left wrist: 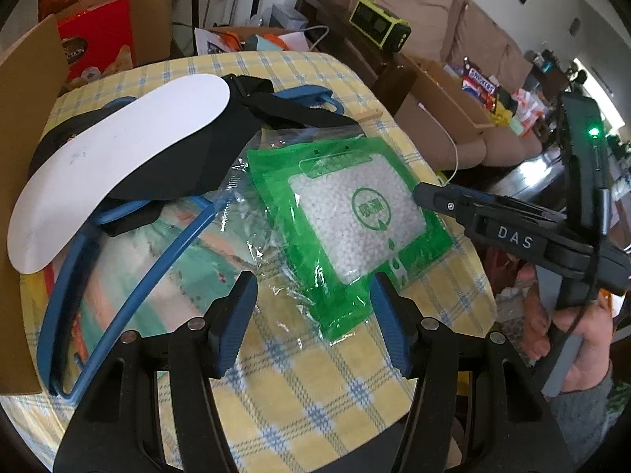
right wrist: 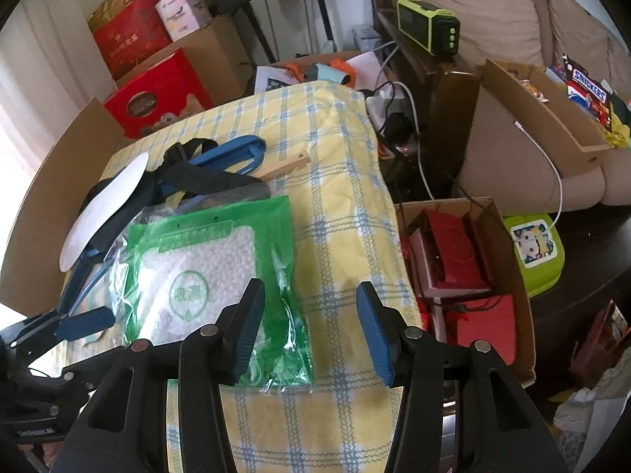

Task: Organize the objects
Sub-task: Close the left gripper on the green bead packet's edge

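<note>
Both grippers half open, empty. Left gripper [left wrist: 311, 315] straddles the green crinkly desiccant pouch's [left wrist: 355, 213] corner; right gripper [right wrist: 307, 331] beside it. Slick film may slip.

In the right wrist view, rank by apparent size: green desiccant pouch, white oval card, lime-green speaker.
1. green desiccant pouch
2. white oval card, seen nearly edge-on
3. lime-green speaker, farther away, so its true size is unsure

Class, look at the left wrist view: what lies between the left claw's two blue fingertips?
The near corner of the green, clear-windowed packet of white beads and its crinkled clear wrapper, over the yellow checked tablecloth. The left claw is not touching it.
</note>
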`<state>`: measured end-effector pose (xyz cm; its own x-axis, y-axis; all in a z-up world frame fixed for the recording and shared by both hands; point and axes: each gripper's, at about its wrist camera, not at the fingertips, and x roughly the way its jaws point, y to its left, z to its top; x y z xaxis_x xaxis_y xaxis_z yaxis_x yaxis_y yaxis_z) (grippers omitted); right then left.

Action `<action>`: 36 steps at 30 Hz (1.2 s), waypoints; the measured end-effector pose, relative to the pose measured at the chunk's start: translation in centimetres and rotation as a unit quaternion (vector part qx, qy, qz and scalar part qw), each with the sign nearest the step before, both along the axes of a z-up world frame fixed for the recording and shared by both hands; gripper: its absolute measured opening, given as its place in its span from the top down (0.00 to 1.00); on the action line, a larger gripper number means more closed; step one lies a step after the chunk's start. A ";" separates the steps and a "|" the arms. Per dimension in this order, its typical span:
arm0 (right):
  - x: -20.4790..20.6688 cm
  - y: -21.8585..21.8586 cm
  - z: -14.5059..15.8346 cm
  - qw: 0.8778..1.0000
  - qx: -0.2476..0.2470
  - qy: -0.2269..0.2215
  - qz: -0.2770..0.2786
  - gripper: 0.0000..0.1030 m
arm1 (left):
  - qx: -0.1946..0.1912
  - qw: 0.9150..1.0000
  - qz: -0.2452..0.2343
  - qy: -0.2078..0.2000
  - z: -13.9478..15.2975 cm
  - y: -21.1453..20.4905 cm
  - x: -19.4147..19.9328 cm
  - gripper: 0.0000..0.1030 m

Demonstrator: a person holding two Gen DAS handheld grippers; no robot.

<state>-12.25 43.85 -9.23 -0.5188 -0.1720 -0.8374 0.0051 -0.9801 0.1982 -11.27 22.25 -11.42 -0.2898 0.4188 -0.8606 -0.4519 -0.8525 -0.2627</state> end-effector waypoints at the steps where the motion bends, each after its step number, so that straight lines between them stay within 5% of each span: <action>1: 0.0 0.0 -0.1 1.000 0.001 0.000 0.001 0.51 | -0.002 1.000 0.000 0.000 -0.1 0.1 -0.1 0.46; 6: -0.3 -0.3 -0.3 0.999 -0.031 -0.001 0.021 0.51 | -0.011 1.000 -0.004 0.008 -0.4 1.0 -0.4 0.46; 14: 0.1 -1.2 -0.1 0.999 -0.047 0.003 0.027 0.72 | -0.013 1.000 -0.011 0.020 0.2 1.8 -0.2 0.58; 16: 0.4 -1.4 0.0 0.999 -0.041 0.001 0.024 0.75 | 0.004 1.000 -0.017 0.014 0.4 1.7 -0.1 0.70; 17: 0.6 -1.5 0.1 0.999 -0.045 0.001 0.027 0.80 | 0.032 0.999 -0.032 -0.004 0.4 1.7 -0.1 0.91; 18: 0.8 -1.6 0.2 0.998 -0.058 -0.003 0.034 0.82 | 0.056 0.997 -0.045 -0.028 0.3 1.9 -0.1 0.95; 20: 1.3 -1.9 0.1 0.996 -0.077 -0.007 0.043 0.89 | 0.036 0.998 -0.047 -0.028 0.2 2.5 0.3 0.95; 22: 1.6 -2.4 0.0 0.999 -0.037 -0.016 0.025 0.90 | 0.015 0.999 -0.043 -0.010 0.3 2.5 0.9 0.95; 25: 2.1 -2.4 -0.1 0.999 -0.025 -0.015 0.027 0.90 | 0.006 1.000 -0.023 0.011 1.2 0.8 1.2 0.72; 27: 2.2 -2.2 -0.3 0.999 -0.026 -0.017 0.027 0.88 | 0.004 0.999 0.000 0.041 2.1 -1.2 1.4 0.28; 28: 2.3 -2.1 -0.3 0.999 -0.025 -0.017 0.026 0.86 | 0.002 0.999 0.012 0.052 2.5 -2.1 1.3 0.21; 36: 1.8 -1.7 -0.3 0.999 -0.039 -0.012 0.008 0.65 | 0.007 0.997 0.074 0.026 1.2 -6.3 -1.1 0.18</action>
<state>-10.47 42.20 -9.48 -0.4960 -0.2446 -0.8331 0.0147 -0.9617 0.2736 -12.39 15.93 -10.22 -0.3939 0.3802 -0.8368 -0.3349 -0.9072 -0.2545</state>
